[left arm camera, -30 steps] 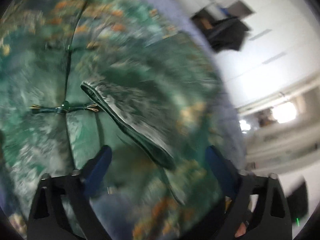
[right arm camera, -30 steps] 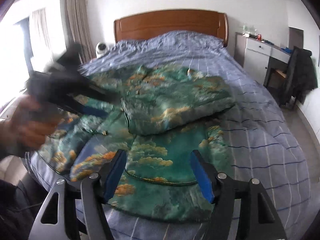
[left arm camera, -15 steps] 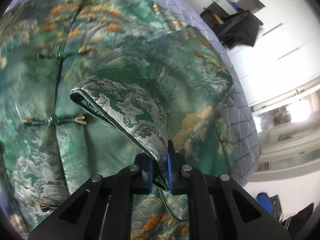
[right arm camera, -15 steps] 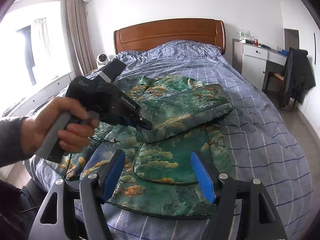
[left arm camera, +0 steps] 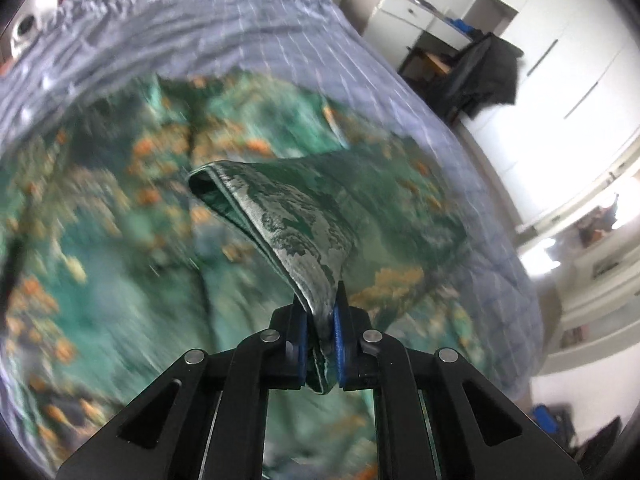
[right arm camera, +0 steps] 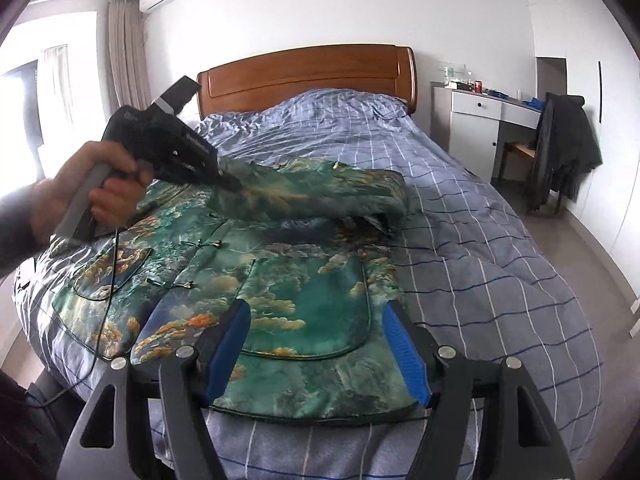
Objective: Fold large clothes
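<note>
A green brocade jacket (right arm camera: 280, 292) with orange cloud patterns lies spread on the bed. Its sleeve (right arm camera: 320, 196) is folded across the chest, and the cuff end (left arm camera: 288, 224) hangs lifted off the body. My left gripper (left arm camera: 320, 332) is shut on that cuff, the cloth pinched between its blue pads; in the right wrist view a hand holds this left gripper (right arm camera: 228, 174) above the jacket's left half. My right gripper (right arm camera: 316, 356) hovers open over the jacket's lower hem, nothing between its fingers.
The bed has a blue checked quilt (right arm camera: 480, 240) and a wooden headboard (right arm camera: 308, 76). A white desk (right arm camera: 480, 120) and a chair with a dark coat (right arm camera: 564, 148) stand at the right. A thin cable (right arm camera: 112, 280) trails over the jacket's left side.
My left gripper closed on the sleeve cuff and lifted it up off the jacket, drawing the sleeve taut. My right gripper stayed over the hem, still open.
</note>
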Demonstrator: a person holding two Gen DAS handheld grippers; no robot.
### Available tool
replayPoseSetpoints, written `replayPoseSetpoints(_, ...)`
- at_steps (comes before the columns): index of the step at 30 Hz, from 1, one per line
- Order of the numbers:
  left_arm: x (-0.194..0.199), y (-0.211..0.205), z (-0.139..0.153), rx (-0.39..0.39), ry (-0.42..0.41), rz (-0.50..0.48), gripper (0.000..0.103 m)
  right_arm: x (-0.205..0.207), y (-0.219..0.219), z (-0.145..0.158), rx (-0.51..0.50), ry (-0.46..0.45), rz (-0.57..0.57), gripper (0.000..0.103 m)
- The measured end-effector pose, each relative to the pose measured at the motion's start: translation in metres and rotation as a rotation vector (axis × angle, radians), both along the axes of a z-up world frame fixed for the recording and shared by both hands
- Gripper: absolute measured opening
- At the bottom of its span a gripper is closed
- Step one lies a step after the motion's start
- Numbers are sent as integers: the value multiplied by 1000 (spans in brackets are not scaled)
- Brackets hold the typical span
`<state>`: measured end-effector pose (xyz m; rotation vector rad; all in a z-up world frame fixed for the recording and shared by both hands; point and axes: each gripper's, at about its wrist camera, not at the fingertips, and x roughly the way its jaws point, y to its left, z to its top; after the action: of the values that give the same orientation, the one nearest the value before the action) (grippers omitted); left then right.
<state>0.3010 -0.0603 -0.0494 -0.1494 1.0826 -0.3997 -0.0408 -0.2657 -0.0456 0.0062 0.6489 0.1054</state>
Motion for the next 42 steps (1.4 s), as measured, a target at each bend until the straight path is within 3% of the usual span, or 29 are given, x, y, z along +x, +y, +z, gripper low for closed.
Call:
replayPoseSetpoints(5,31,18,-2,65,-46,49,8,3,-4,-3,1,11,-16,70)
replayPoseSetpoints(11,61,32,-48,126,-23,116,9,13,-10,-9,4,37,-32,70)
replayPoseSetpoints(16,61,34,-73,140,-23,103,9,45,-29,-5,17,68,-16,70)
replayPoseSetpoints(22,59,39,-82,100,-19,99,9,152,-47,14,-5,91,45,70)
replayPoseSetpoints(27,58,47,-93,35,12,117,11,283,-42,-1,-10,140,24,70)
replayPoseSetpoints(30,60,50,-97,14,32,125,11,348,-40,-28,64,158,-15,70)
replayPoseSetpoints(33,63,49,-99,31,44,114,11,403,-37,-88,145,381,-54,70)
replayPoseSetpoints(35,64,48,-101,44,41,97,12,412,-33,-111,129,457,-63,71)
replayPoseSetpoints(42,64,50,-103,30,35,99,13,390,-28,-85,84,469,-41,72)
